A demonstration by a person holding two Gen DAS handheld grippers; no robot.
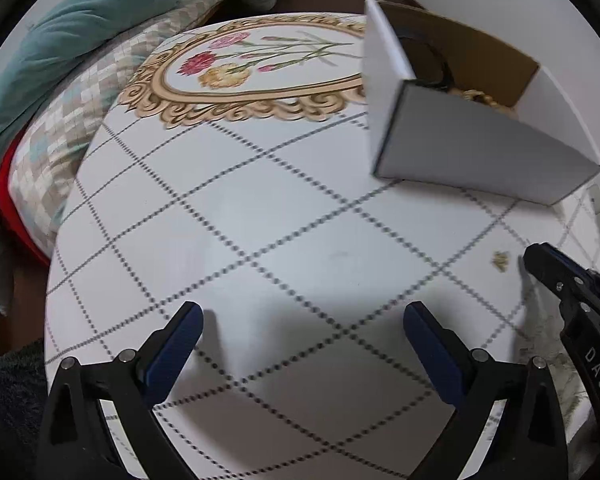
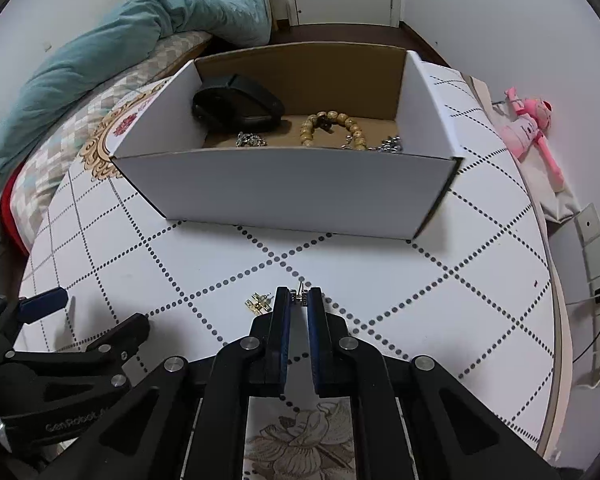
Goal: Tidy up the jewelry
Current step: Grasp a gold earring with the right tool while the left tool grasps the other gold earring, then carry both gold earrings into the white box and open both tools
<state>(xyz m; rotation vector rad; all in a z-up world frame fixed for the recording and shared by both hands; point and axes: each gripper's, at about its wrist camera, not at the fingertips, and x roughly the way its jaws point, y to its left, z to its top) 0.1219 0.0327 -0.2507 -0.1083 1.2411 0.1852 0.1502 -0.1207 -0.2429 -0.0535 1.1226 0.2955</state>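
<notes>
Right gripper (image 2: 299,300) pinches a small silver earring (image 2: 300,297) just above the table (image 2: 480,280).
Gold earring (image 2: 257,303) lies just left; white box (image 2: 292,188) sits far; left gripper (image 1: 302,316) gapes wide, holding nothing.

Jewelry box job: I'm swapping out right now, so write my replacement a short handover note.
Right gripper: shut on a small silver earring, low over the table.
Left gripper: open, empty, hovering over the table.
Box: already holds a black band, wooden bead bracelet and two silver chains.
Left: drop the held earring in the box, then fetch the gold earring lying beside the right gripper's left finger.
</notes>
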